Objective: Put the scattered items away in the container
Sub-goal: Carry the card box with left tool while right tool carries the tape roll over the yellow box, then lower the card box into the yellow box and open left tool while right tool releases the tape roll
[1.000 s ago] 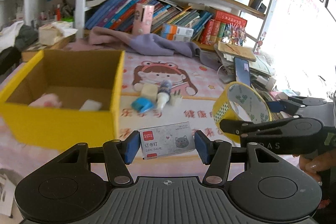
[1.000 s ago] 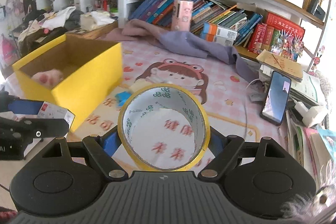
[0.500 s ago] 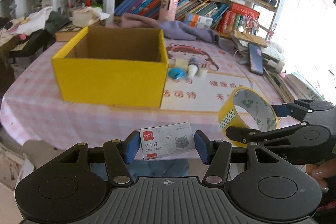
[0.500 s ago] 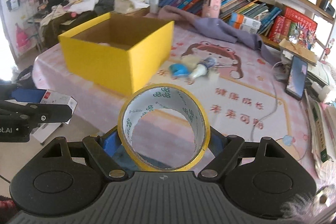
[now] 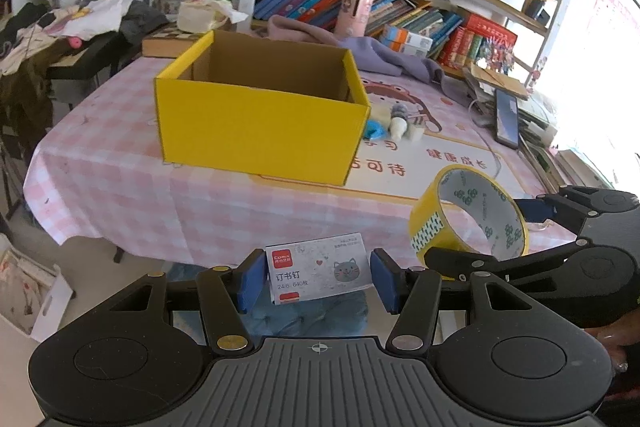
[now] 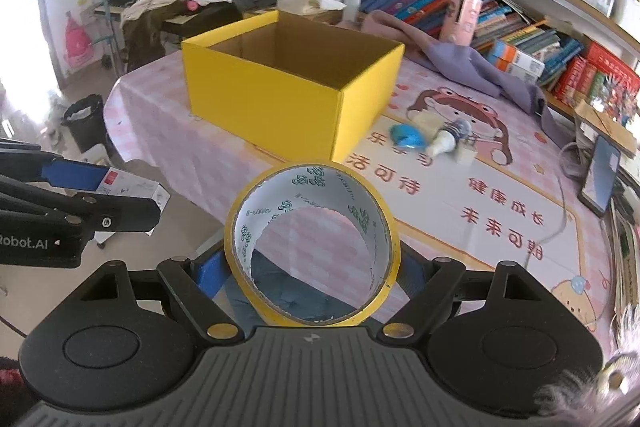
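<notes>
You have a bright yellow box [image 5: 260, 123] with a plain brown cardboard inside, standing on a tabletop [image 5: 120, 179] covered in pink-and-white check. The middle of that cover carries a cartoon girl [image 6: 460, 115] with brown hair and red characters beneath her. Your left tool [image 5: 318, 281] is black with blue pads, and the staple box [image 5: 320, 273] in it is pale grey with a red logo and a grey cat face. Your right tool [image 6: 310, 273] is black too; its tape roll [image 6: 312, 247] is yellow outside, white inside with green printed marks. Beside the yellow box lie a blue object [image 6: 406, 137] and a white bottle [image 6: 444, 143] with a dark cap. A lilac cloth [image 6: 460, 63] lies behind.
</notes>
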{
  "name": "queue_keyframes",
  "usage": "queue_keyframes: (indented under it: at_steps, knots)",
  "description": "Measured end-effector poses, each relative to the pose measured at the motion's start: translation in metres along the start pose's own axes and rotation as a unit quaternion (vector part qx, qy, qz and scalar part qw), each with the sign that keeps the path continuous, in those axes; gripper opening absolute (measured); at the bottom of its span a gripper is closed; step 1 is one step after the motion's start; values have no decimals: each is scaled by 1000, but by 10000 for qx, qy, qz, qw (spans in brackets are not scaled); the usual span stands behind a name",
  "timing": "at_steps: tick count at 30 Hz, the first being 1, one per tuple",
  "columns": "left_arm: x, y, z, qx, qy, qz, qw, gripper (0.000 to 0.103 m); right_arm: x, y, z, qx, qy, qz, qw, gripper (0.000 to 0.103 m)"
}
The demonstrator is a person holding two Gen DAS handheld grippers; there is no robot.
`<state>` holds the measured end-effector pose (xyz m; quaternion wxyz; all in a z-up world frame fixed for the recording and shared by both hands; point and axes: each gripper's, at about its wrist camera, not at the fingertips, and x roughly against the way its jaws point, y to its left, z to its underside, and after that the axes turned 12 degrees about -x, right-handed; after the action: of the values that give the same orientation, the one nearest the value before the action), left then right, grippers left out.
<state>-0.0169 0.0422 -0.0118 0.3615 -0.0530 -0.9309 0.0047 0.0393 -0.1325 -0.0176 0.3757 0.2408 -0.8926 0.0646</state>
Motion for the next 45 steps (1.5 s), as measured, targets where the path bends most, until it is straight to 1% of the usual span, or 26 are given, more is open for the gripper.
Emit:
queue_keyframes:
  at_steps: [10,16,20,24,28,36,40,45]
  knots:
    - [6,24,4,185,-62,-121,9997,55,-7,24,-8,228,-47,-160,9996,82]
    - [11,38,-2,355,-240,-259,9987,55,-9,35,-20,439,-189,-294,9984,82]
    - [11,42,-13,277,-404,-309,9983,55,-11,38,-28,573,-338,-337,9972,82]
    - [4,45,-33,150,-554,-340,9978,55,-15,37,-41,670,-542,-340,9957,82]
    - [-6,50,-56,0,-734,-401,9965,56,-24,32,-61,702,-769,-378,9938,82]
    - [-34,66,-115,-263,-1004,-551,9931,56,-56,15,-124,683,-1207,-459,9893,82]
    - [-54,73,-141,-336,-1030,-610,9922,56,-82,6,-154,710,-1219,-444,9890,82]
    - [-86,80,-172,-518,-879,-629,9928,56,-119,-2,-183,767,-1044,-496,9903,82]
